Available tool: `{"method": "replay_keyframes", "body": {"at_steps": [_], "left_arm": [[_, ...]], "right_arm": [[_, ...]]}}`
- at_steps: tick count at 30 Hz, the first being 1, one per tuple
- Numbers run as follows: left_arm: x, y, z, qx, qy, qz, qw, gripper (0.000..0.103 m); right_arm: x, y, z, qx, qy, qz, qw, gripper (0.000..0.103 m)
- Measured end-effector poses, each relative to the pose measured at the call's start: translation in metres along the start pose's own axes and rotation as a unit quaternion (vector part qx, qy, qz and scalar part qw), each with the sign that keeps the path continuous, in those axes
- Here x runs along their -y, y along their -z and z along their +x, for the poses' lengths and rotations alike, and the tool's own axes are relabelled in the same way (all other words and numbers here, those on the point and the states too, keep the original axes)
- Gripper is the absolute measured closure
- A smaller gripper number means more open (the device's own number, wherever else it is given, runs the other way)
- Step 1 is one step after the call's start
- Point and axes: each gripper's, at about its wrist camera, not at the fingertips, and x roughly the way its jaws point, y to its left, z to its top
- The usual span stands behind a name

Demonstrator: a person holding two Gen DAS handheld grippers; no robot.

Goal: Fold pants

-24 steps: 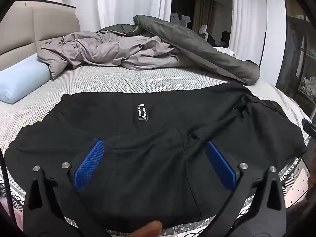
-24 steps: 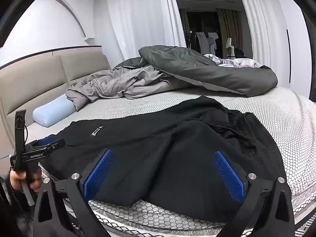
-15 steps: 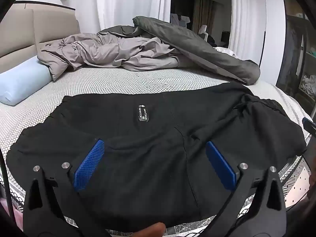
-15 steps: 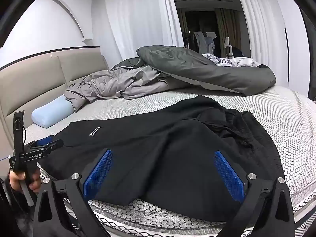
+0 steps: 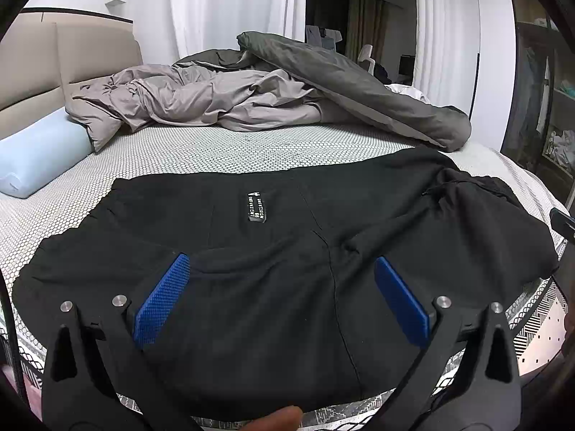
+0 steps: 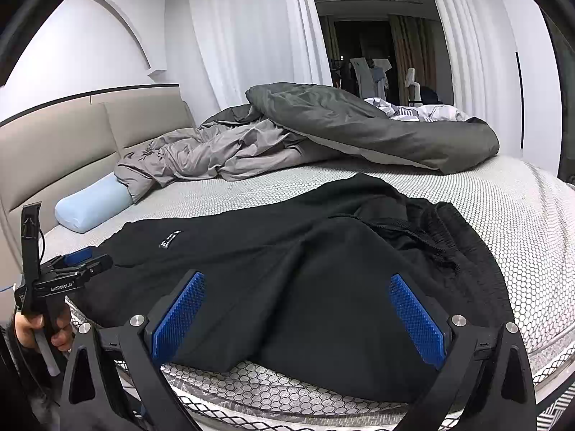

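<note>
Black pants (image 5: 273, 269) lie spread across the near part of the bed, a small label (image 5: 258, 206) on top and the bunched waistband (image 6: 442, 237) at the right. My left gripper (image 5: 284, 287) hovers open over the middle of the fabric, nothing between its blue pads (image 5: 161, 298). Open as well, my right gripper (image 6: 298, 305) hangs above the pants (image 6: 287, 269) near the bed's front edge, its pads (image 6: 417, 319) apart from the cloth. In the right wrist view the left gripper (image 6: 77, 264) shows at the far left, held in a hand (image 6: 34, 327).
A crumpled grey duvet (image 5: 222, 100) and a darker one (image 6: 377, 125) pile at the back of the mattress (image 5: 215, 151). A light blue pillow (image 5: 36, 158) lies at the left by the beige headboard (image 6: 72, 133). White curtains hang behind.
Both views have drifted slightly toward the bed and upward; the pants lie as before and both grippers stay open.
</note>
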Motion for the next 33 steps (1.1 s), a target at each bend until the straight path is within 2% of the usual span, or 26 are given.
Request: {"method": "replay_keyframes", "body": {"at_steps": [33], "left_arm": [[0.0006,0.0002,-0.0034,0.002,0.0,0.004,1.0,0.001]], "right_arm": [[-0.0015,-0.0005,0.0,0.004,0.004,0.003,1.0,0.0]]}}
